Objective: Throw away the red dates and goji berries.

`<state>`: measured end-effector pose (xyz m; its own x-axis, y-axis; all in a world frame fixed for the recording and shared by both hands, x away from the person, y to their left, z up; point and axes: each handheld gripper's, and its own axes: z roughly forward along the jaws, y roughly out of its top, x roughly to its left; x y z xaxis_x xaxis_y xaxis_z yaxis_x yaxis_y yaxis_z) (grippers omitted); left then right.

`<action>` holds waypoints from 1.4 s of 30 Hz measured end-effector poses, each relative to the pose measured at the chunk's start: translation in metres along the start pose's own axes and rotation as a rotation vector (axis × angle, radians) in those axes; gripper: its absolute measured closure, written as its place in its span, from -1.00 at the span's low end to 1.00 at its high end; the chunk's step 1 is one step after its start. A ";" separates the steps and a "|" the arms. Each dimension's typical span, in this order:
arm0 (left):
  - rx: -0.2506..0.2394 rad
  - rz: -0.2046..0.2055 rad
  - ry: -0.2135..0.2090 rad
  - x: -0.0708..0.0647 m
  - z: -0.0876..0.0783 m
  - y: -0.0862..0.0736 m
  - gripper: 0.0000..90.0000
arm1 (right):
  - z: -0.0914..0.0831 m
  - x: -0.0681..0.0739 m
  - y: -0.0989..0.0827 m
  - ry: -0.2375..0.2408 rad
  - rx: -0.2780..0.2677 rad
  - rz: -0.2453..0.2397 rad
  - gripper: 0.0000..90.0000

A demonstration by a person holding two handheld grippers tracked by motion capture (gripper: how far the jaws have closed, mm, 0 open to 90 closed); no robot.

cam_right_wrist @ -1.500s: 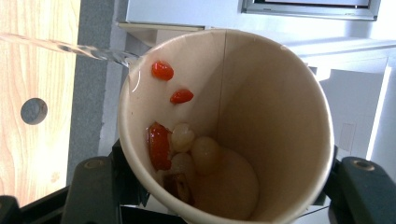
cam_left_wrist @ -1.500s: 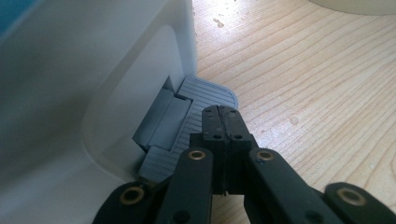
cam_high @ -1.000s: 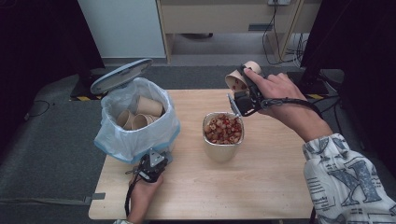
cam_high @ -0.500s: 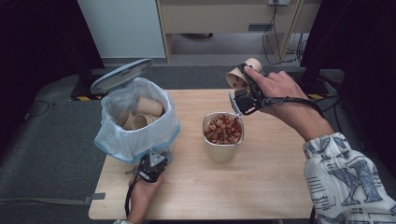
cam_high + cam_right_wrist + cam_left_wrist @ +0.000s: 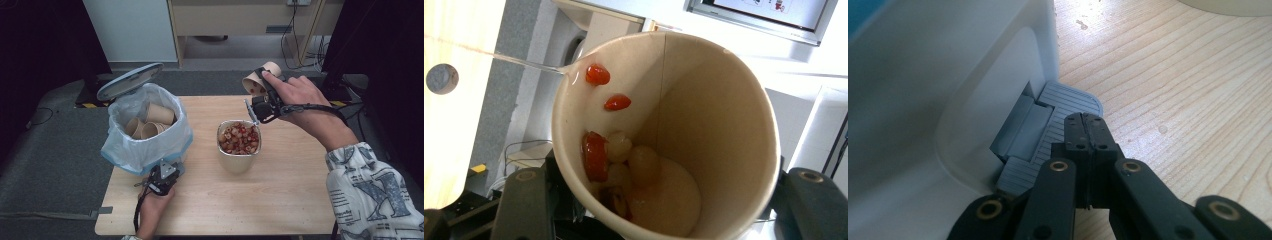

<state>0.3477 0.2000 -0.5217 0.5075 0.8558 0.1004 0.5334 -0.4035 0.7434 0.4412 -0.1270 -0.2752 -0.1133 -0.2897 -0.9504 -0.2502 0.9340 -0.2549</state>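
Paper cup [image 5: 258, 80]: brown, held tipped on its side by the right tongs [image 5: 260, 92], which pinch it across its body above the far right part of the surface [image 5: 280, 190]. Mouth faces toward the steel container. In the right gripper view the cup [image 5: 704, 130] carries red and pale food pieces [image 5: 616, 160] clinging to the lower inner wall, with two red bits higher near the rim.

Steel container [image 5: 239, 145]: rounded-square, standing upright near the middle of the surface, below and just in front of the tipped cup, apart from it. Holds a heap of mixed red and pale food pieces.

Pedal bin [image 5: 150, 145]: white, at the left of the surface, lined with a pale blue bag. Grey lid [image 5: 131, 81] raised and tilted back. Several empty brown paper cups [image 5: 150, 122] lie inside.

Left tongs [image 5: 165, 177]: pressed together, nothing between them, at the near foot of the bin. In the left gripper view the left tongs [image 5: 1087, 131] rest their tips on the ribbed grey pedal [image 5: 1058, 120] that projects from the bin's base.

Right hand [image 5: 300, 97]: wraps the right gripper, patterned sleeve [image 5: 372, 195] at the lower right of the high view.
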 end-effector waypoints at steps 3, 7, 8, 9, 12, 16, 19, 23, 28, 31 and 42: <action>0.000 -0.001 -0.001 0.000 0.000 0.000 0.98 | 0.004 0.010 0.006 0.005 0.000 -0.062 -0.19; -0.001 -0.001 -0.001 0.000 0.000 0.000 0.98 | 0.010 0.030 0.019 0.059 -0.014 -0.148 -0.19; -0.001 -0.001 -0.001 0.000 0.000 0.000 0.98 | 0.011 0.029 0.018 0.054 -0.018 -0.138 -0.19; -0.001 -0.001 -0.001 0.000 0.000 0.000 0.98 | 0.010 0.028 0.017 0.046 -0.017 -0.129 -0.19; 0.000 -0.002 -0.002 0.000 0.000 0.000 0.98 | 0.009 0.020 0.013 0.028 -0.008 -0.097 -0.19; 0.000 -0.001 0.000 0.000 0.000 0.000 0.98 | 0.012 0.035 0.019 0.063 -0.009 -0.146 -0.19; 0.000 -0.002 -0.002 0.000 0.000 0.000 0.98 | 0.013 0.038 0.020 0.065 -0.020 -0.146 -0.19; 0.000 -0.003 -0.002 0.000 0.000 0.000 0.98 | 0.010 0.029 0.015 0.042 -0.008 -0.131 -0.19; 0.001 -0.001 -0.001 0.000 0.000 0.000 0.98 | 0.017 0.052 0.025 0.106 0.001 -0.237 -0.18; -0.001 -0.003 -0.003 0.000 0.000 0.000 0.98 | 0.019 0.060 0.029 0.119 -0.007 -0.271 -0.18; 0.001 -0.001 0.000 0.000 0.000 0.000 0.98 | 0.015 0.049 0.023 0.089 0.010 -0.190 -0.17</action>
<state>0.3477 0.2000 -0.5215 0.5072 0.8560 0.0995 0.5348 -0.4032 0.7426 0.4445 -0.1160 -0.3301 -0.1492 -0.4781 -0.8656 -0.2653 0.8626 -0.4308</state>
